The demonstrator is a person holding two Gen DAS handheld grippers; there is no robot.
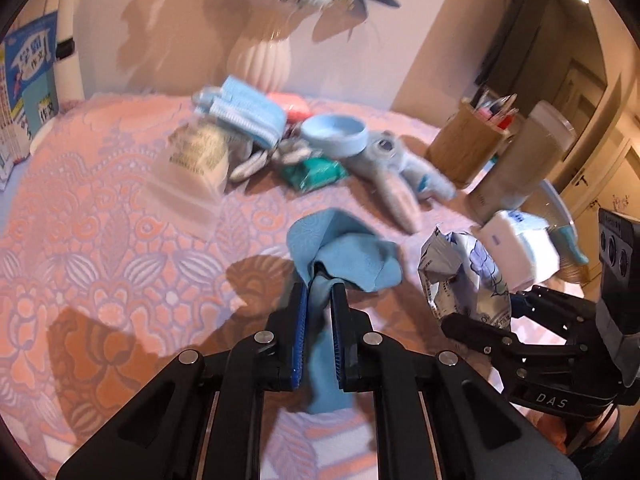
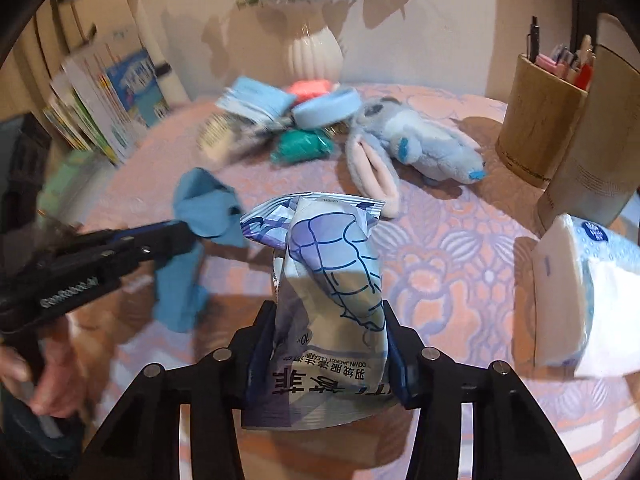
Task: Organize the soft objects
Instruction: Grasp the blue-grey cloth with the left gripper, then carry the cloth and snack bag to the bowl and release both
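My left gripper (image 1: 320, 292) is shut on a light blue cloth (image 1: 344, 252) and holds it above the pink patterned tablecloth (image 1: 100, 240); the cloth hangs down between the fingers. It also shows in the right wrist view (image 2: 204, 208). My right gripper (image 2: 328, 312) is shut on a blue-and-white wipes packet (image 2: 332, 272), held upright; the packet also shows in the left wrist view (image 1: 468, 276). A grey-blue plush rabbit (image 2: 416, 148) lies at the back of the table.
A pile at the back holds a blue bowl (image 1: 334, 132), a teal packet (image 1: 312, 172), blue folded cloths (image 1: 248, 110) and a pink item (image 1: 290, 102). A white vase (image 1: 260, 60), wooden pen holder (image 2: 540, 124), tall canister (image 2: 596, 140), tissue pack (image 2: 580, 292) and books (image 1: 32, 84) stand around.
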